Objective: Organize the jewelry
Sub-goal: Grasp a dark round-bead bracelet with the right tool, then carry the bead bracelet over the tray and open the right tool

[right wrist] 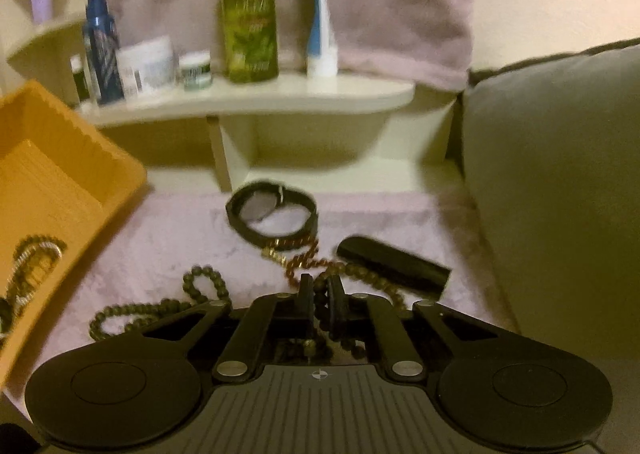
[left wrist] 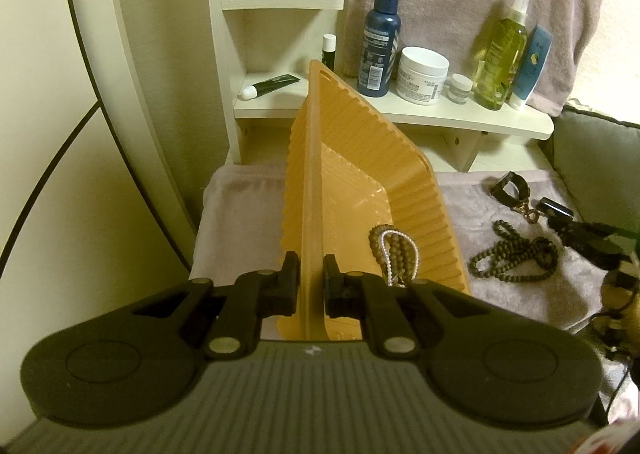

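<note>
On pink towel | right gripper (right wrist: 320, 294) clamps dark bead necklace (right wrist: 160, 310) | left gripper (left wrist: 311, 278) clamps orange tray (left wrist: 360, 157)

Your tray (left wrist: 404, 189) sits on the towel (left wrist: 500, 294) with 2 bead strands (left wrist: 394, 250) inside it. To its right on the towel lie a necklace (left wrist: 516, 254), then a watch (right wrist: 272, 213) farther back. Behind, the shelf (left wrist: 400, 113) holds bottles (left wrist: 378, 37) and jars (left wrist: 422, 73).

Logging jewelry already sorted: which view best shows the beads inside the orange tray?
Left wrist view: the brown beads and pearl strand lie sharp inside the orange tray, beside the left hand-held gripper. Right wrist view shows them only blurred at the left frame edge.
</note>
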Available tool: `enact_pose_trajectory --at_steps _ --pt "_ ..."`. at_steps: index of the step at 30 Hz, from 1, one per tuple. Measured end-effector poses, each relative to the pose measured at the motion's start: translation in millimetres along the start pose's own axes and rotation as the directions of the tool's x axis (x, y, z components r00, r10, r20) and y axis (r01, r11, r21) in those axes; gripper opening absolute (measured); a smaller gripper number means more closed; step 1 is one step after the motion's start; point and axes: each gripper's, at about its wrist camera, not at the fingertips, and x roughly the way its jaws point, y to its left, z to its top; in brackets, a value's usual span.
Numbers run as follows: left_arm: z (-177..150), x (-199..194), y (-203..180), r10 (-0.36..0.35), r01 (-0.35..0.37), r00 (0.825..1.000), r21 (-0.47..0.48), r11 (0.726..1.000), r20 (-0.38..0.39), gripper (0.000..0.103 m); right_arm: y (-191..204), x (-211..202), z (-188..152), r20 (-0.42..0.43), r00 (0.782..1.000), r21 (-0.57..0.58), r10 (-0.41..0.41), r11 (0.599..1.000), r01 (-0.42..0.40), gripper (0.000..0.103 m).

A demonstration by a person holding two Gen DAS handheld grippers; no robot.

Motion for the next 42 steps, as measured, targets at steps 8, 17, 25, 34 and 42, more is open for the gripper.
enact_pose_trajectory --at_steps 8,17,25,34,42 --pt "2 0 -1 0.0 0.0 1.0 0.007 1.0 0.003 0.01 8 -46 27 0.117 0.992 -0.013 0.051 0.999 -0.05 0.006" --pt "1 -1 0 -0.004 0.004 1.0 0.006 1.0 0.003 0.01 67 -54 49 0.151 0.96 -0.063 0.236 0.971 -0.229 0.006" --pt "1 0 0 -0.006 0.006 1.0 0.009 1.0 0.004 0.01 129 -35 48 0.115 0.913 -0.083 0.391 0.92 -0.383 0.006" --pt "1 -1 1 -0.009 0.009 1.0 0.006 1.0 0.004 0.01 183 -18 36 -0.01 0.828 -0.117 0.561 0.821 -0.558 0.007" --pt "2 0 2 -0.012 0.012 1.0 0.006 1.0 0.004 0.011 176 -19 25 -0.016 0.845 -0.102 0.535 0.84 -0.533 0.053"
